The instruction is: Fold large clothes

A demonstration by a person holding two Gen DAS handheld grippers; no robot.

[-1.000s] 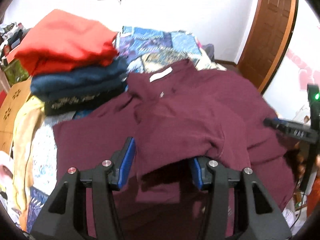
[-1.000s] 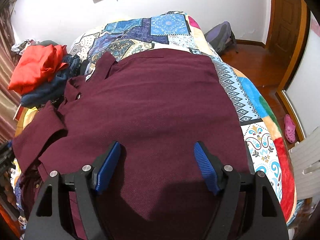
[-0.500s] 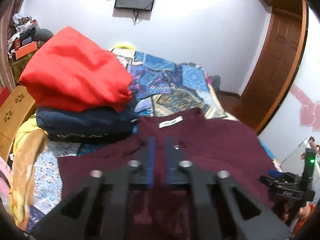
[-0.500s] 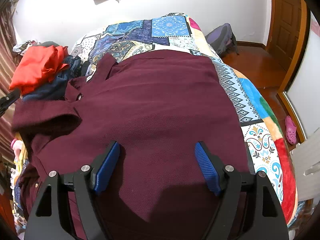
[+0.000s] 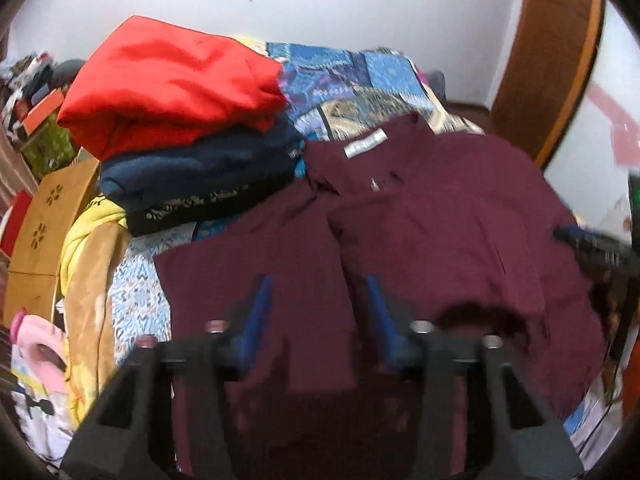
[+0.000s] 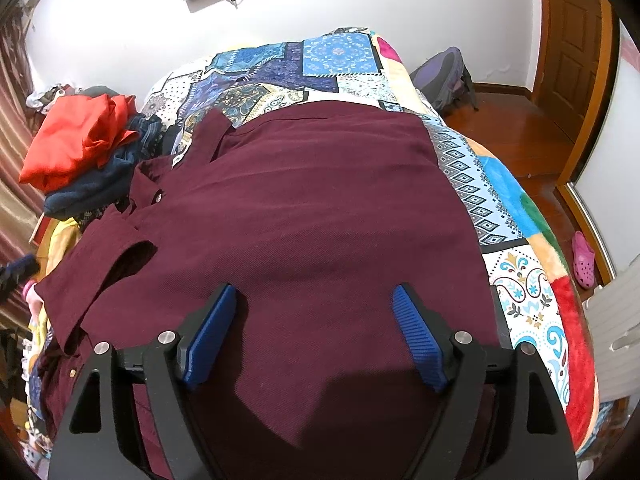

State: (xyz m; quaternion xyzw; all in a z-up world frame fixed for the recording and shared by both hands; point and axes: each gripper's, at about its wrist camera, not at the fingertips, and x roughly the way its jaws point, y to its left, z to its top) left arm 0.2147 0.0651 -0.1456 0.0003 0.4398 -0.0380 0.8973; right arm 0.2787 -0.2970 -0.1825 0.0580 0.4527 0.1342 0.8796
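Note:
A large maroon polo shirt [image 6: 320, 216] lies spread on the patchwork bedspread [image 6: 340, 56], collar toward the left with a white label [image 5: 365, 142]. Its near sleeve [image 6: 116, 252] is folded over onto the body. My left gripper [image 5: 318, 304] is open and empty just above the sleeve area of the shirt [image 5: 440, 232]. My right gripper [image 6: 314, 320] is open and empty, hovering over the shirt's lower body. The right gripper's tip also shows at the right edge of the left wrist view [image 5: 588, 242].
A stack of folded clothes, red [image 5: 168, 84] on navy [image 5: 200, 172], sits at the bed's left side beside the collar. Yellow fabric [image 5: 88, 248] and a wooden crate [image 5: 44, 224] lie left of it. A backpack [image 6: 444, 76], door and pink shoe [image 6: 582, 254] are right of the bed.
My left gripper closed on the sleeve, carried it over onto the shirt body, then opened and released it. The right gripper stayed open and nearly still.

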